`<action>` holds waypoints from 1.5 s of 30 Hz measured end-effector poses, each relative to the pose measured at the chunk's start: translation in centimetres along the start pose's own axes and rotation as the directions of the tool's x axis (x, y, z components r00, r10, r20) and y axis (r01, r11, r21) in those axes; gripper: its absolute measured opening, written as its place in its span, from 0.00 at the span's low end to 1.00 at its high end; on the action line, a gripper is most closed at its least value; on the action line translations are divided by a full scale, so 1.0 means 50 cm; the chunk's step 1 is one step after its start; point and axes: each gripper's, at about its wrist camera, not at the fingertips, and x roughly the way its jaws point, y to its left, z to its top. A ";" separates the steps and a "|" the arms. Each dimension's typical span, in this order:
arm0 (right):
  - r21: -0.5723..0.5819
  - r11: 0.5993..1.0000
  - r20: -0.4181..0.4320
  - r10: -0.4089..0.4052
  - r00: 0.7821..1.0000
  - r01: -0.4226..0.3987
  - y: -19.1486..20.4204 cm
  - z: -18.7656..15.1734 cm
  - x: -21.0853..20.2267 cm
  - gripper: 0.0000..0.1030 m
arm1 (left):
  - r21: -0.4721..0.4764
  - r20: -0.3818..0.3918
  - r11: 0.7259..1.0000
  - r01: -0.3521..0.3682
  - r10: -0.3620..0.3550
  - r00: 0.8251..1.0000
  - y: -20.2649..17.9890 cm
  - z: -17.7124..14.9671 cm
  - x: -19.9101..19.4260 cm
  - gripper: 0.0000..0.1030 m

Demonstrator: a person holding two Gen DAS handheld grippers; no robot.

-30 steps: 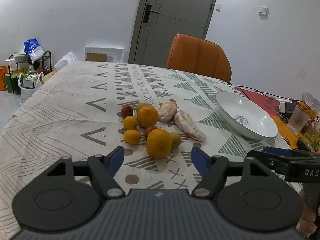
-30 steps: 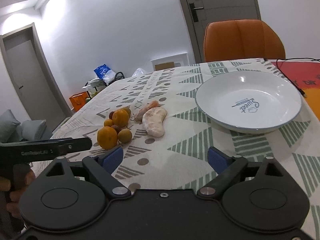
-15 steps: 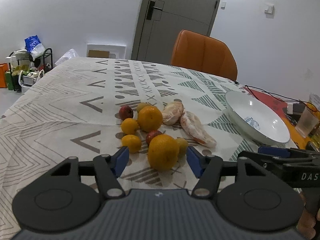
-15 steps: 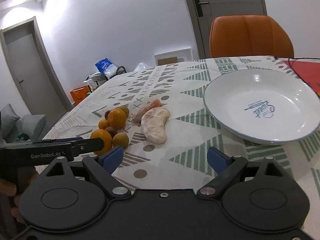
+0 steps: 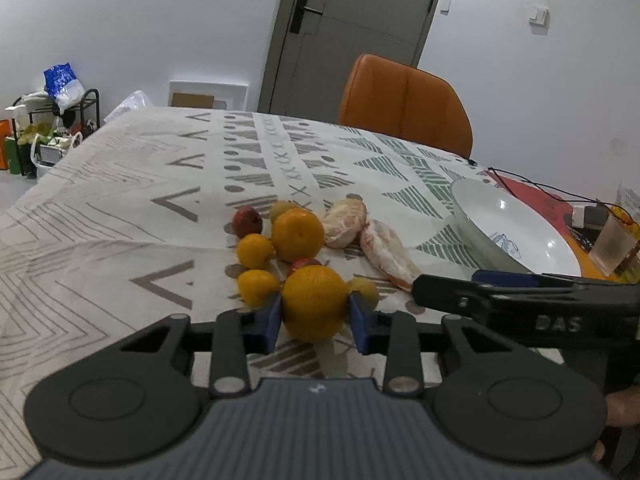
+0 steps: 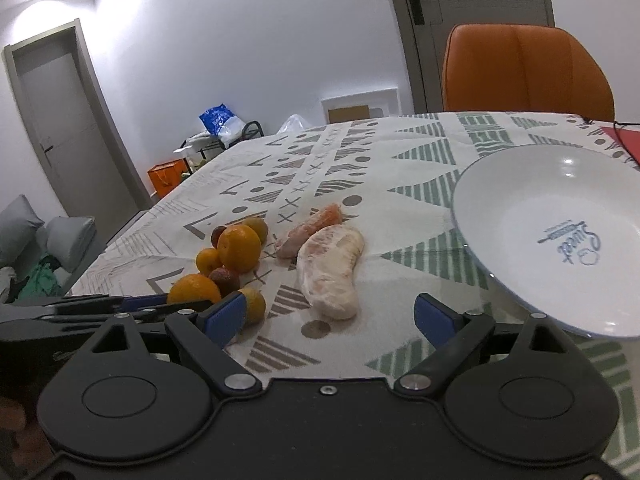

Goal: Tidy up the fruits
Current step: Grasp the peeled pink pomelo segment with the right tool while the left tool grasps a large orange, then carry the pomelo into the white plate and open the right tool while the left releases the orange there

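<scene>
A cluster of fruit lies on the patterned tablecloth (image 5: 120, 200). My left gripper (image 5: 315, 322) is shut on the nearest large orange (image 5: 314, 302), which also shows in the right wrist view (image 6: 194, 289). Behind it are a second large orange (image 5: 297, 234), two small yellow citrus fruits (image 5: 256, 250), dark red fruits (image 5: 248, 222) and two peeled pomelo pieces (image 5: 386, 252). A white plate (image 5: 516, 232) stands to the right. My right gripper (image 6: 330, 318) is open and empty, facing the nearer pomelo piece (image 6: 330, 268), with the plate (image 6: 560, 240) to its right.
An orange chair (image 5: 404, 102) stands at the table's far side. A plastic cup (image 5: 612, 242), a red mat and cables lie at the far right edge. A cluttered rack (image 5: 52, 120) stands on the floor at left.
My left gripper has moved forward and closed its fingers onto the nearest large orange. My right gripper has moved forward and left, toward the pomelo piece, still open.
</scene>
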 end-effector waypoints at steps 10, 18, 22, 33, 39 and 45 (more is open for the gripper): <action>-0.027 0.999 0.009 -0.021 1.000 0.022 0.020 0.009 0.033 0.84 | -0.036 0.038 0.999 -0.023 0.025 0.999 0.030 0.014 -0.020 0.33; -0.041 0.997 -0.002 -0.059 0.998 0.059 0.019 0.012 0.060 0.73 | -0.046 0.070 0.999 -0.029 0.032 0.997 0.038 0.024 -0.029 0.33; -0.076 0.994 0.003 -0.082 0.997 0.082 0.025 0.012 0.067 0.63 | -0.051 0.071 0.998 -0.026 0.030 0.997 0.039 0.027 -0.026 0.33; -0.101 0.994 -0.011 -0.046 0.999 0.045 0.029 0.031 0.083 0.35 | -0.025 0.084 0.999 -0.024 0.026 0.996 0.023 0.038 -0.023 0.33; -0.062 0.998 0.032 -0.015 0.999 0.017 0.023 0.025 0.036 0.35 | -0.005 0.081 1.000 -0.003 0.003 0.997 0.002 0.046 -0.014 0.33; -0.026 1.000 0.095 -0.009 0.995 0.012 0.003 0.030 -0.012 0.35 | 0.032 0.078 0.999 0.020 -0.022 0.997 -0.034 0.057 -0.001 0.33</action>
